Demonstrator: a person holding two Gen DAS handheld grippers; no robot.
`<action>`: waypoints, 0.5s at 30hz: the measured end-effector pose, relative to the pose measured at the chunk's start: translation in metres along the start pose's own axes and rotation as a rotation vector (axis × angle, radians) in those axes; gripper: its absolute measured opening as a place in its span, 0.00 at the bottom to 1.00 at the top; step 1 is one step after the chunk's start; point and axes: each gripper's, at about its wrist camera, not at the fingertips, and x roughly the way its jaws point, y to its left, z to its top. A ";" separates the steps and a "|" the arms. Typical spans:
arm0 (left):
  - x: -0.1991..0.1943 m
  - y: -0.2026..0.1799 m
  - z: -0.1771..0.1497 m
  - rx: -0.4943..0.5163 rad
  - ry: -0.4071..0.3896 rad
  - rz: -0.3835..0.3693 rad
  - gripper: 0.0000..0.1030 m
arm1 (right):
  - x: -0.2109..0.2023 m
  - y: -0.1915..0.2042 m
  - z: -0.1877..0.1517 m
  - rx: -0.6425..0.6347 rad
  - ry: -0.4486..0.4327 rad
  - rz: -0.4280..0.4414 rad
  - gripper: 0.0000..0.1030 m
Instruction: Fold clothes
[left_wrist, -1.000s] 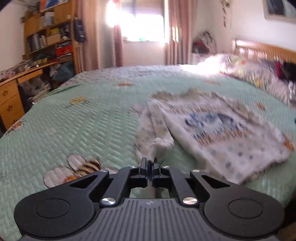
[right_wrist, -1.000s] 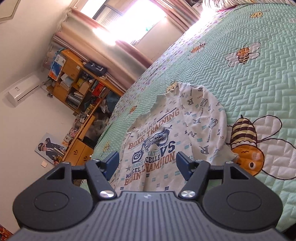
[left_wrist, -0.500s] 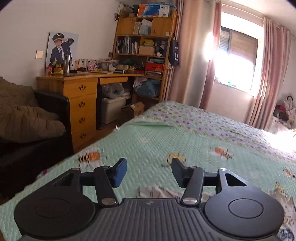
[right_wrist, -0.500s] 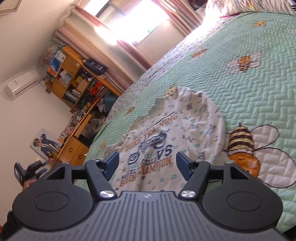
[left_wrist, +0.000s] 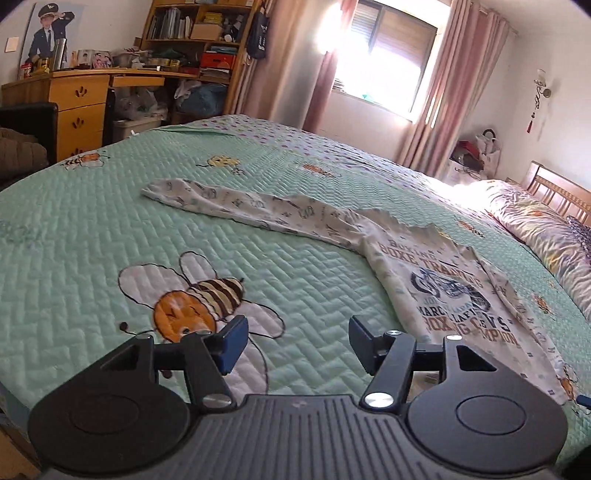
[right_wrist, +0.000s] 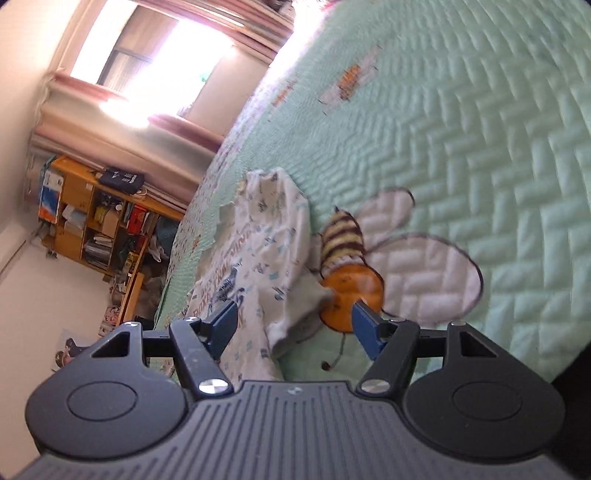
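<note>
A green quilted bed (left_wrist: 110, 206) fills both views, stitched with big bees, one (left_wrist: 195, 302) at lower left in the left wrist view and another (right_wrist: 351, 273) at centre in the right wrist view. Across the bed lies the shirt (left_wrist: 436, 280), a white printed long-sleeve top: in the left view its body sits at centre right, and one sleeve (left_wrist: 236, 203) stretches flat toward the upper left. In the right view the shirt (right_wrist: 258, 258) runs from centre down to the lower middle, its near edge bunched and lifted a little. I take the step in hand to be laying the top out and starting the fold; the spread sleeve looks ready to be brought in over the body. The left gripper (left_wrist: 295, 343) hangs over bare quilt at the bottom centre, its jaws opening, with nothing between them and the shirt just off to its right. The right gripper (right_wrist: 293, 328) stands wide apart with the rumpled shirt edge lying between its pads, not pinched as far as I can see. Next, the right would need to close on that edge, and the left to reach for the sleeve. The chest print reads "BOXING", "BOXE TRAINING", "VS" and what looks like "CHAMPION"; the smaller lines are too blurred.
</note>
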 end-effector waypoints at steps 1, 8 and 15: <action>-0.001 -0.005 -0.001 0.009 0.000 -0.004 0.62 | 0.006 -0.006 -0.003 0.035 0.014 0.012 0.68; -0.007 -0.044 -0.001 0.077 -0.004 -0.038 0.72 | 0.045 -0.012 0.000 0.110 -0.033 0.075 0.67; -0.003 -0.059 -0.004 0.097 0.025 -0.044 0.72 | 0.085 0.005 0.020 0.097 -0.025 0.058 0.36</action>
